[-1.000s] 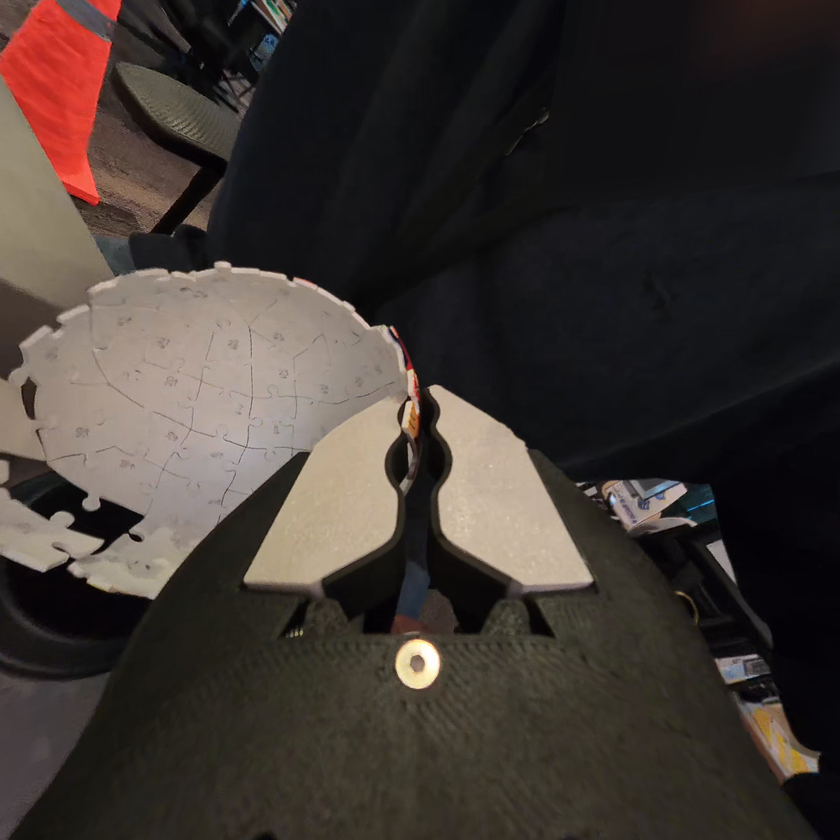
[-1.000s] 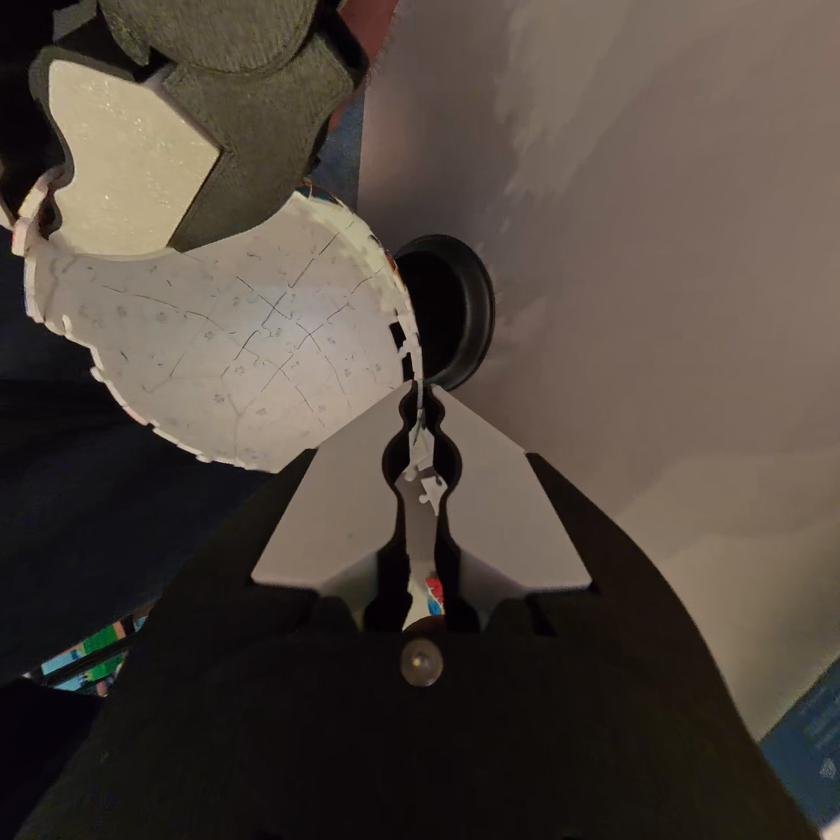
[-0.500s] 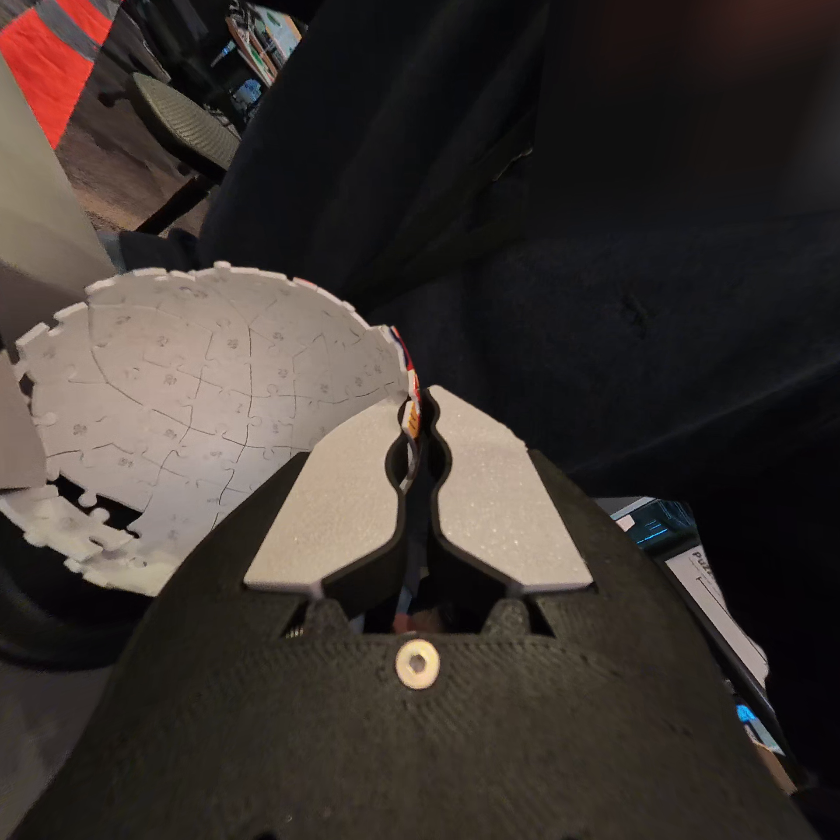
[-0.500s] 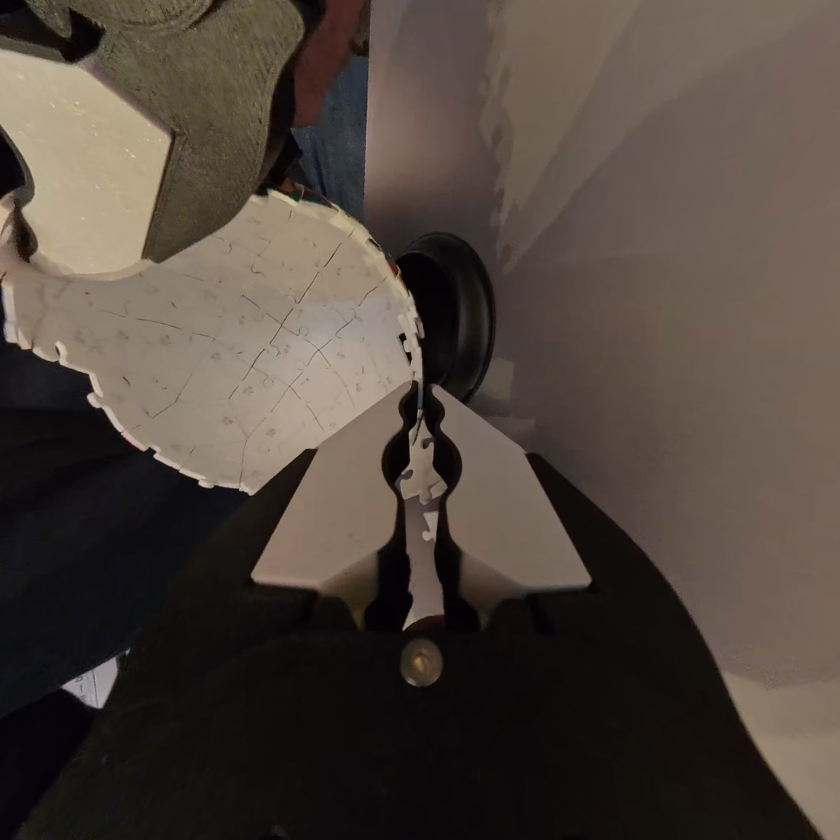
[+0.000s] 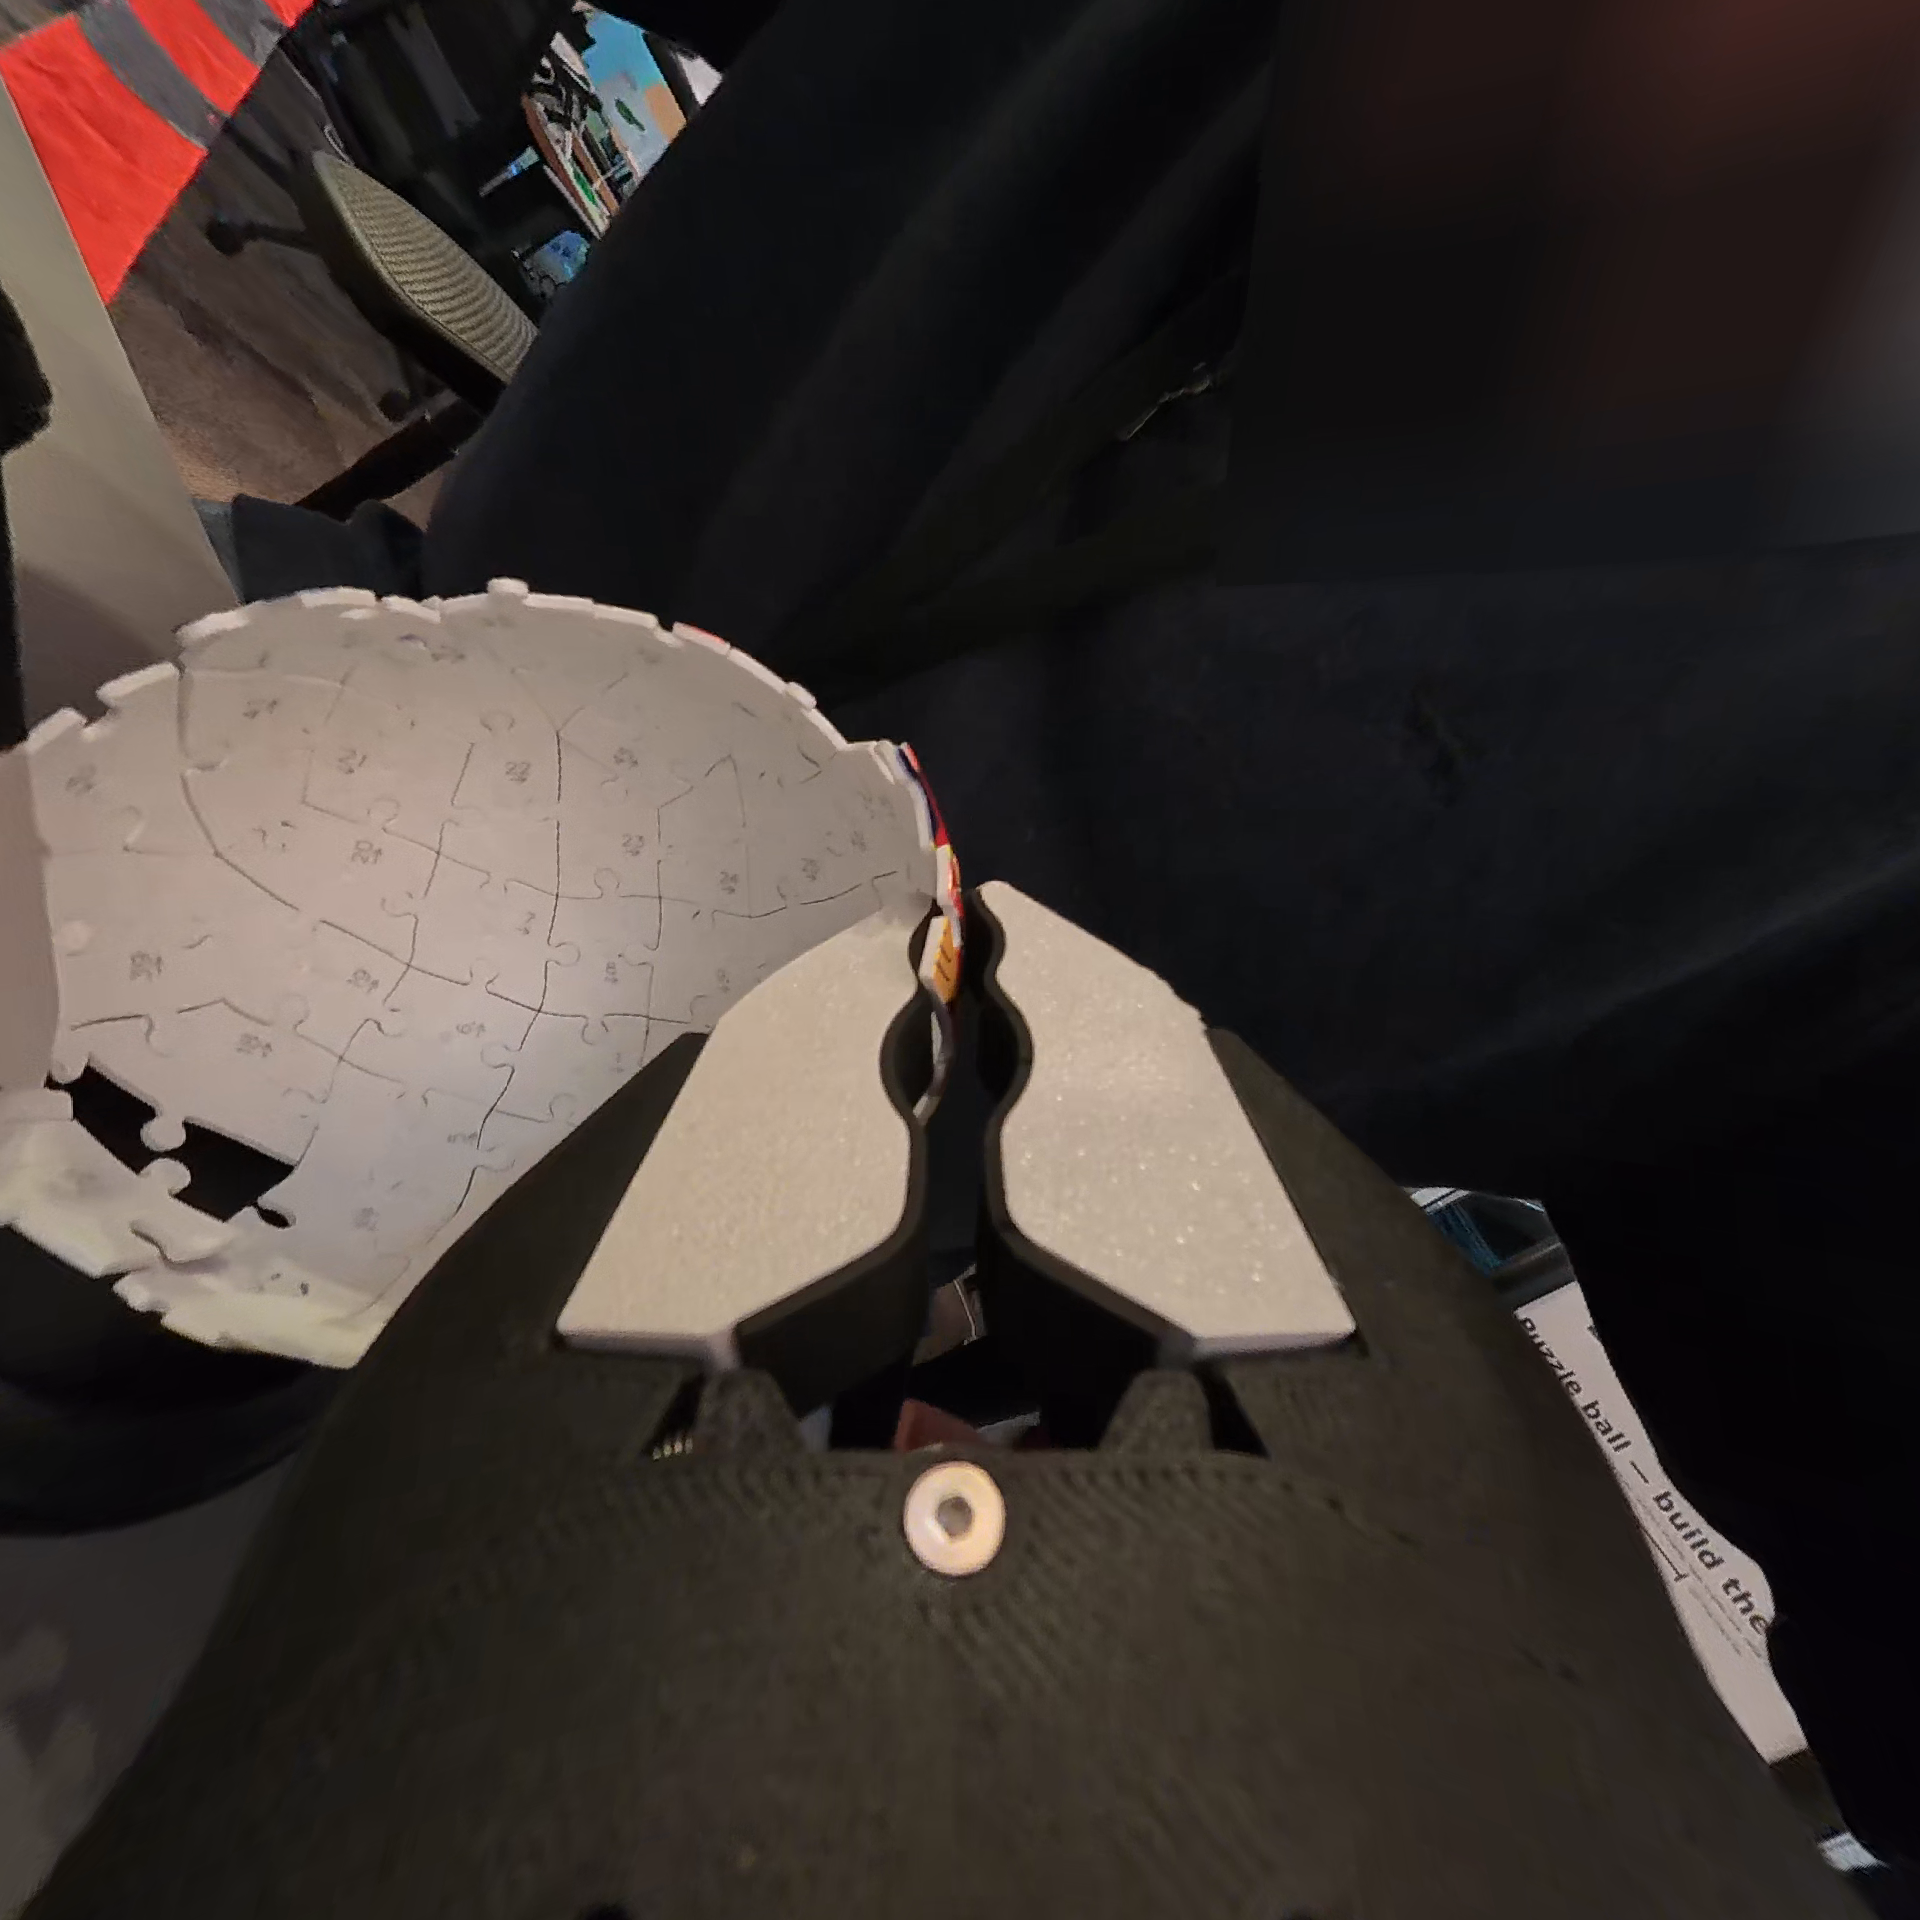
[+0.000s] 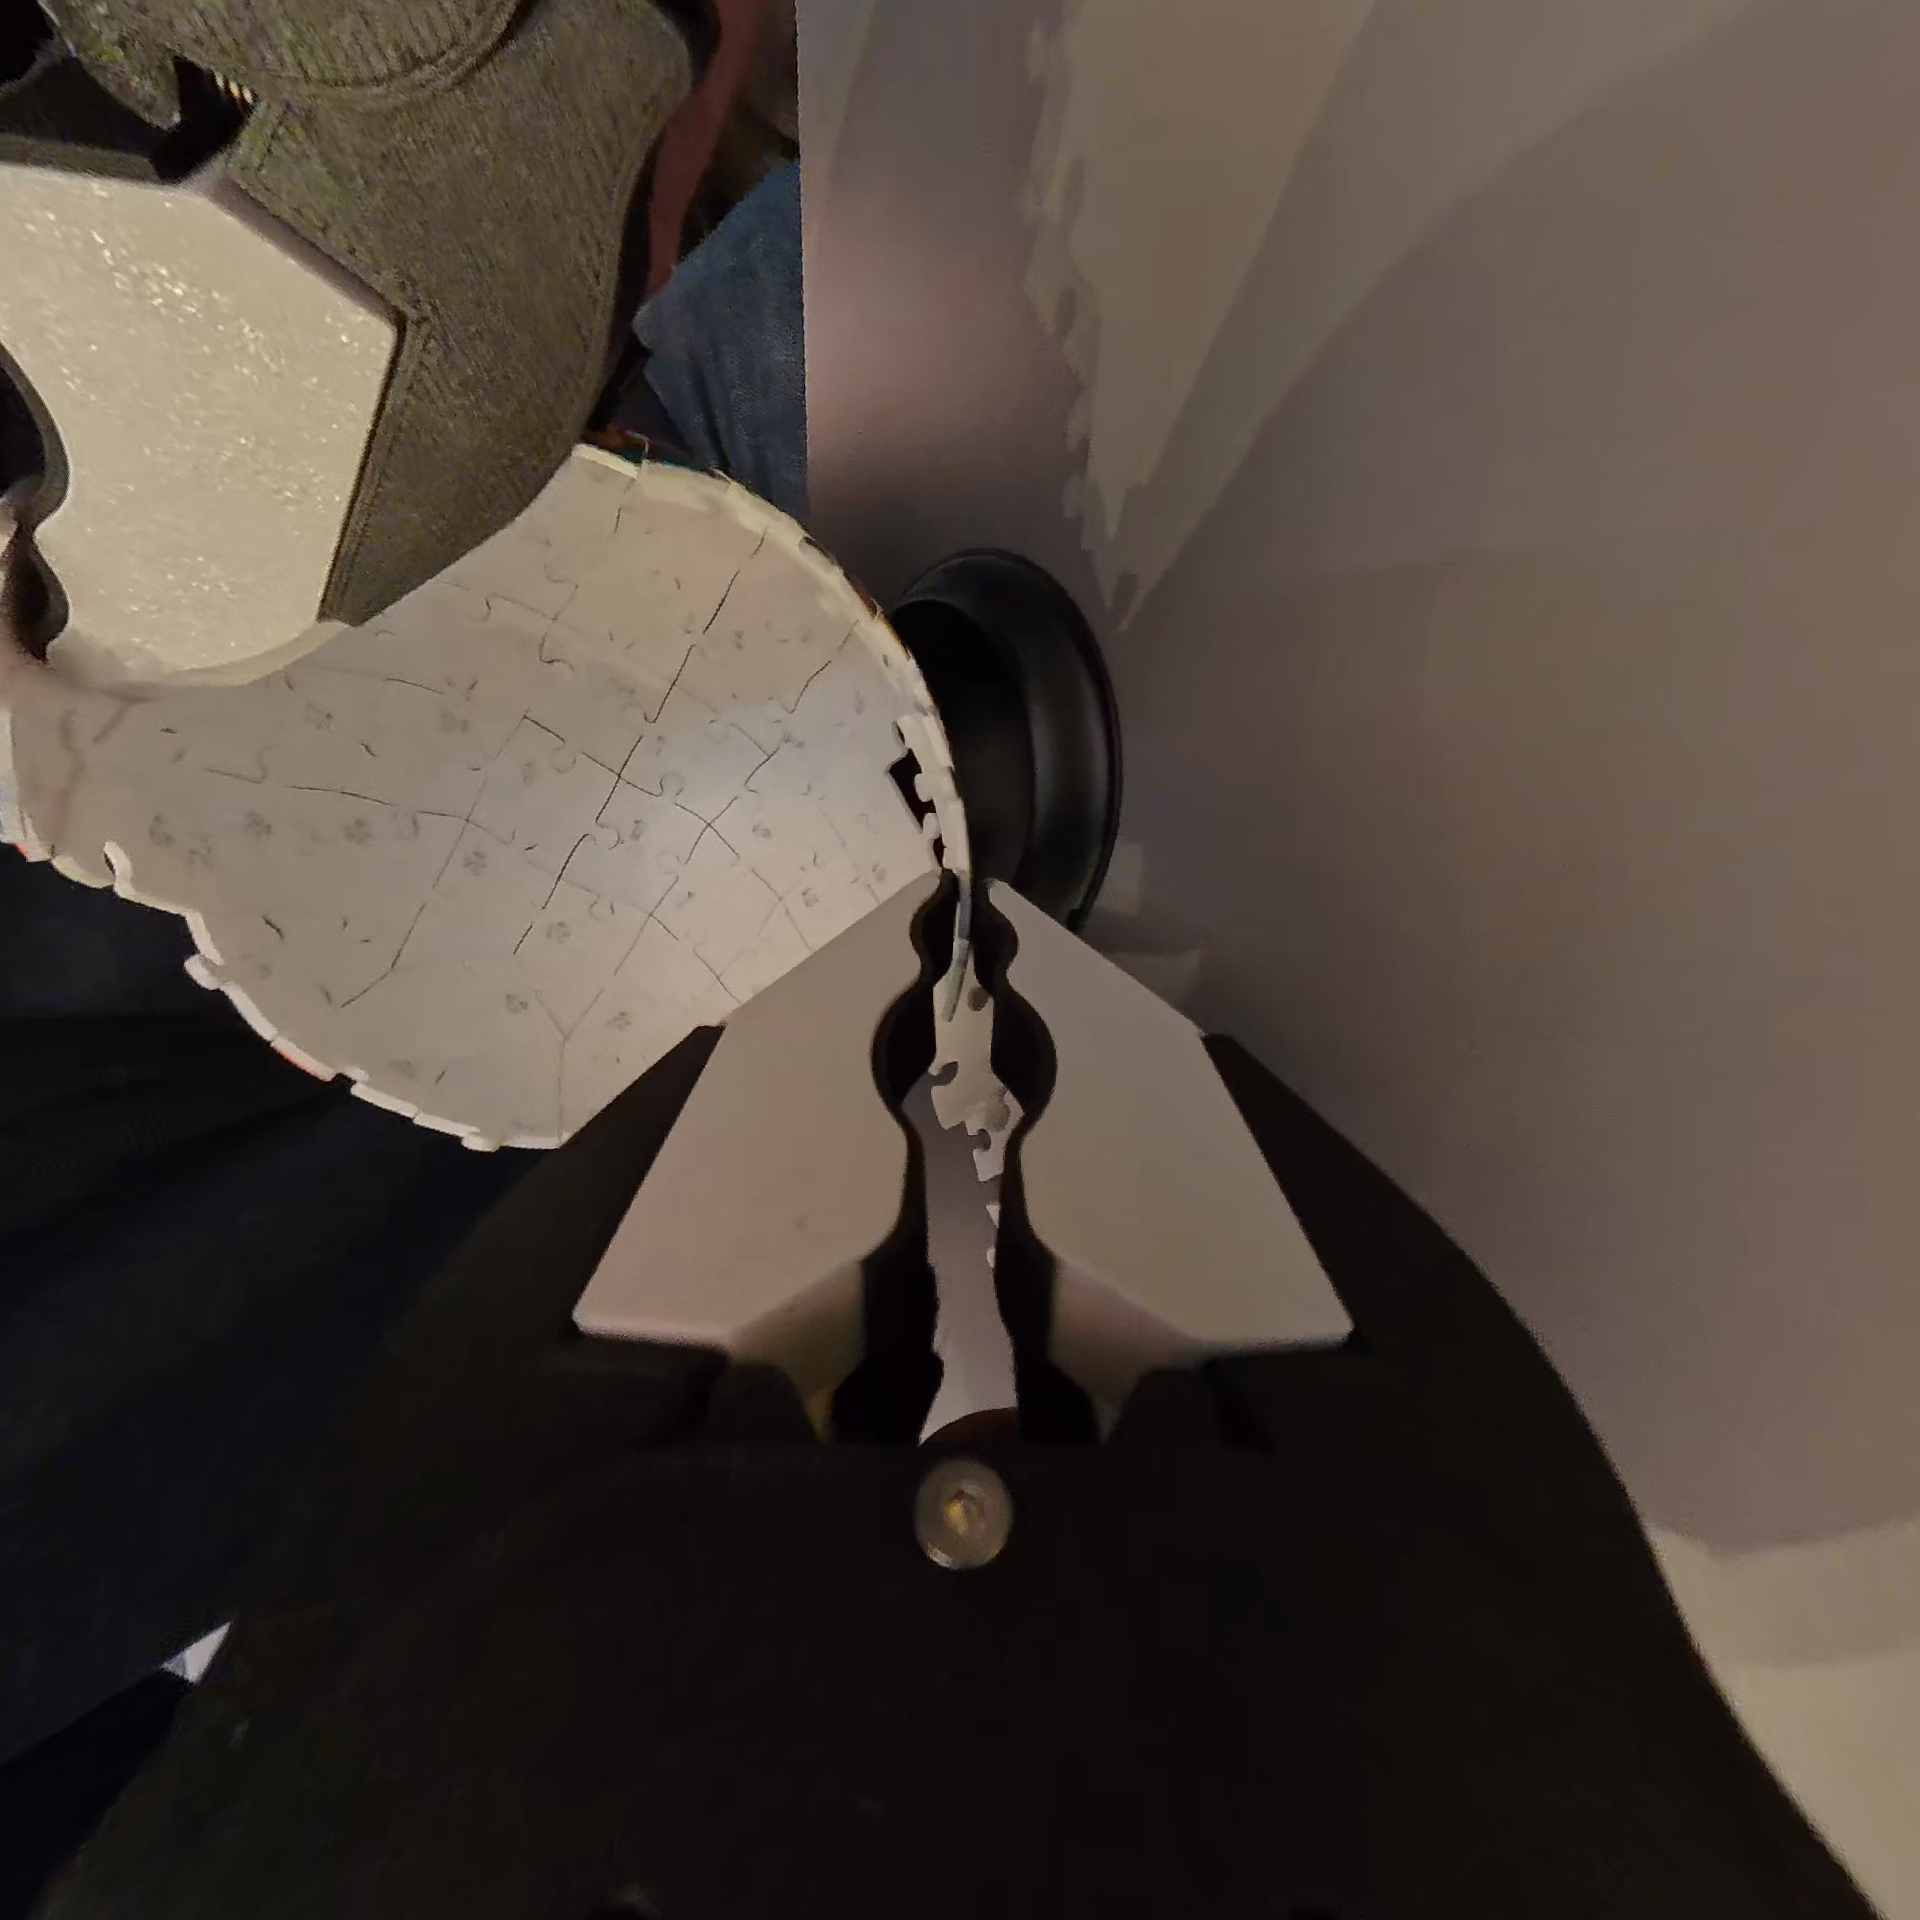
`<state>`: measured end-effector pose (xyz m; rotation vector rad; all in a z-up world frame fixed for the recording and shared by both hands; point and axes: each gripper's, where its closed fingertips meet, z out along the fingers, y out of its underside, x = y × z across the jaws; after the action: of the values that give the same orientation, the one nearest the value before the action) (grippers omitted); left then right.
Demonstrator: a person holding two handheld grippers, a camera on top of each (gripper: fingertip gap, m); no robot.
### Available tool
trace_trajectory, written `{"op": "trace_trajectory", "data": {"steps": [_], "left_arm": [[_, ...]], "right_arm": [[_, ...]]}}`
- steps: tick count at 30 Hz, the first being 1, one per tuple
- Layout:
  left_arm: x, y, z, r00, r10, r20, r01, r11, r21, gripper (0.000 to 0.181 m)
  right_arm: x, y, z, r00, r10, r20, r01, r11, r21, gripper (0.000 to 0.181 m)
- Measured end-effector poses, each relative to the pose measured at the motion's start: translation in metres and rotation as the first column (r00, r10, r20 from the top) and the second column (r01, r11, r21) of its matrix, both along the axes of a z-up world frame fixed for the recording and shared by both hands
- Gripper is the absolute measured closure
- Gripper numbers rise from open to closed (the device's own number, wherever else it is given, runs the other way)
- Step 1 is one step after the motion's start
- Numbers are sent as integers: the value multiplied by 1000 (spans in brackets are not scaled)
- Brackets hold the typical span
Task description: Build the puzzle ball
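Note:
The half-built puzzle ball (image 5: 416,935) is a curved shell with its white, numbered inside facing me. My left gripper (image 5: 961,920) is shut on its right rim, where the coloured outer face shows. In the right wrist view the shell (image 6: 571,831) hangs in the air left of centre. My right gripper (image 6: 966,914) is shut on a white strip of joined pieces (image 6: 971,1101), which meets the shell's rim at my fingertips. A pad (image 6: 187,416) of the left gripper shows at the top left. A dark gap (image 5: 177,1143) lies between the shell and the strip.
A black ring stand (image 6: 1039,727) sits on the grey table (image 6: 1507,831) just behind the shell. A person in dark clothing (image 5: 1351,520) fills the far side. A printed paper sheet (image 5: 1631,1507) lies at the right. An orange cone (image 5: 114,135) and a chair (image 5: 416,270) stand farther off.
The strip of pieces in my right gripper has closed in on the shell's rim and the gap has narrowed. The shell and left gripper have shifted a little. Both grippers stay shut.

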<state>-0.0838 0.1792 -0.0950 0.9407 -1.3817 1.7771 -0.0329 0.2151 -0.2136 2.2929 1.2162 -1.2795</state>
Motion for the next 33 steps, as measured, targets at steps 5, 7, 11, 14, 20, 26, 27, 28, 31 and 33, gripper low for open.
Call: {"op": "trace_trajectory", "data": {"steps": [5,7,11,14,20,26,27,28,31,33], "left_arm": [[1,1,0,1000,8,-3,-8,1000,-16,179],[1,1,0,1000,6,-4,-6,1000,-20,179],[2,2,-1,1000,3,-3,-3,1000,-21,179],[3,2,-2,1000,0,-5,0,1000,-22,179],[2,4,-2,1000,1,1,-1,1000,-20,179],[1,1,0,1000,-4,8,4,1000,-27,179],[1,1,1,1000,-3,10,3,999,-32,179],[0,0,2,1000,-4,12,5,999,-37,179],[-2,-3,1,1000,-10,20,10,999,-35,179],[-3,-5,1,1000,-14,20,14,999,-34,178]], "right_arm": [[1,-1,-4,1000,-13,22,13,1000,-4,178],[1,-1,-6,1000,-14,27,14,1000,-8,177],[1,-1,-7,1000,-11,20,11,1000,-9,176],[0,-1,-8,1000,-12,10,12,1000,-12,168],[-3,3,-6,999,-32,-31,32,999,2,163],[-12,4,-1,995,-50,-82,50,999,2,163],[-14,3,-1,995,-52,-90,52,999,1,163],[-15,3,-1,994,-53,-99,54,999,3,161],[-19,1,-2,991,-60,-117,63,998,18,155],[-18,1,-5,991,-58,-118,62,997,37,156]]}}
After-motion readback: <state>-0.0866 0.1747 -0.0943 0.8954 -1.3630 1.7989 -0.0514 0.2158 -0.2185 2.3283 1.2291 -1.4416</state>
